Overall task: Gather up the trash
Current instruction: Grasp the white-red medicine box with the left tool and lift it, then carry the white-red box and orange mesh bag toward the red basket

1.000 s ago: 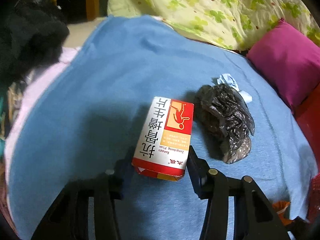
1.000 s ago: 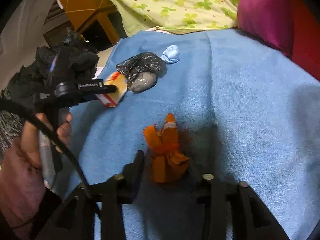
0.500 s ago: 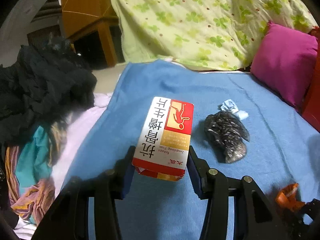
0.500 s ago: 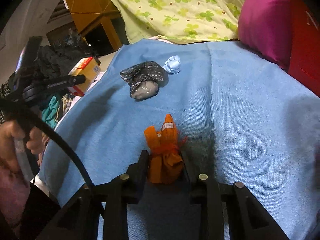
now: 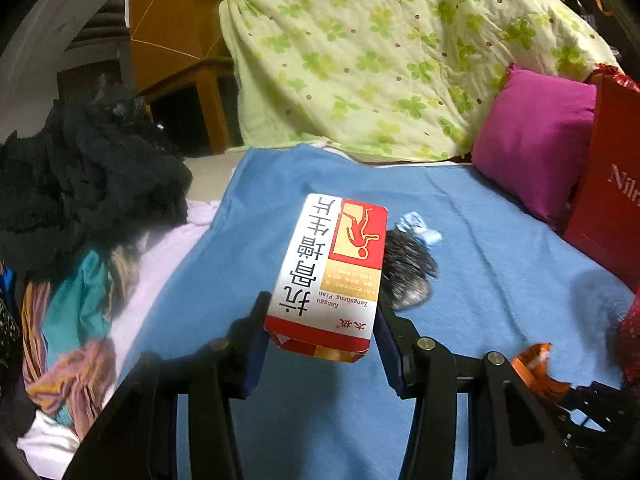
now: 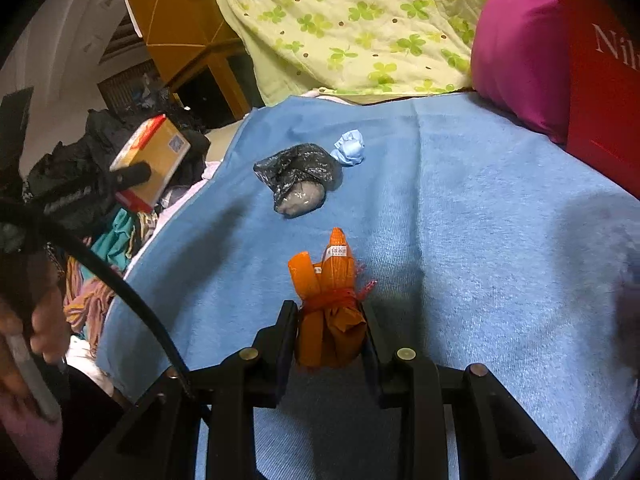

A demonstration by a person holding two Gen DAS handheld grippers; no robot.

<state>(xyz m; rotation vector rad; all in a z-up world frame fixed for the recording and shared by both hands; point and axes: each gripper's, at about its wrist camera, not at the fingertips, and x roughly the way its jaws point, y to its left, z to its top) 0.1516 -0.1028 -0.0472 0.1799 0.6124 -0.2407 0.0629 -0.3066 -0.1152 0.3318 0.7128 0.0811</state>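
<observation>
L gripper point(image 5: 320, 336): pinches red & white box point(image 5: 332, 272), box is up off blue blanket point(image 5: 500, 280)
R gripper point(image 6: 330, 336): pinches orange wrapper bundle point(image 6: 326, 300), low over blanket
Still on blanket: black bag point(image 6: 298, 178) touching blue paper ball point(image 6: 350, 152)

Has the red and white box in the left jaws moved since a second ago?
Yes. In the right wrist view the box has gone left and up, away from the black bag, off the blue blanket.
</observation>
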